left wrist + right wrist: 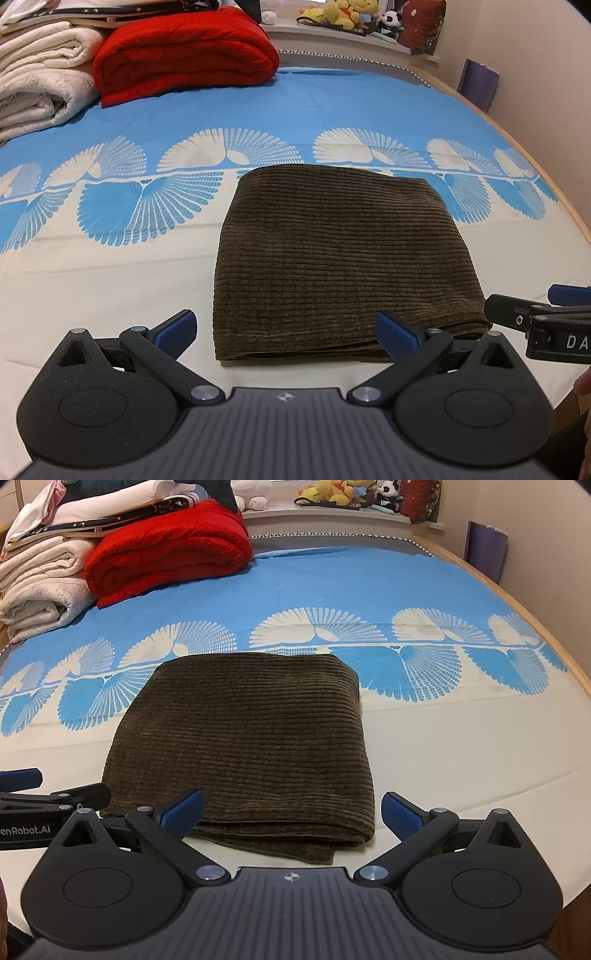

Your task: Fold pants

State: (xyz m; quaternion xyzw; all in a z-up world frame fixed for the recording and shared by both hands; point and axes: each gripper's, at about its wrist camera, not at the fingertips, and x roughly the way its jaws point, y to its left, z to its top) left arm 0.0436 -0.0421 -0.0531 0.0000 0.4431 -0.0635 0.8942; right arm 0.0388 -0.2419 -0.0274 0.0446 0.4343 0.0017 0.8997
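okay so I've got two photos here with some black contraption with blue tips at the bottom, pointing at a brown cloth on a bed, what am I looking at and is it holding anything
The black contraptions are two hand-held grippers; a person carries one in each hand, and each has a wide-angle camera looking forward along its blue-padded fingers. One picture is from the left gripper, the other from the right gripper. Each also catches the other at its edge.

On the bed sheet, blue and cream with a fan pattern, lie brown corduroy pants, folded into a neat rectangle. At the back sit a folded red blanket, white blankets, and plush toys on a ledge.

Nothing is held: both sets of jaws stand open, just short of the pants' near edge.
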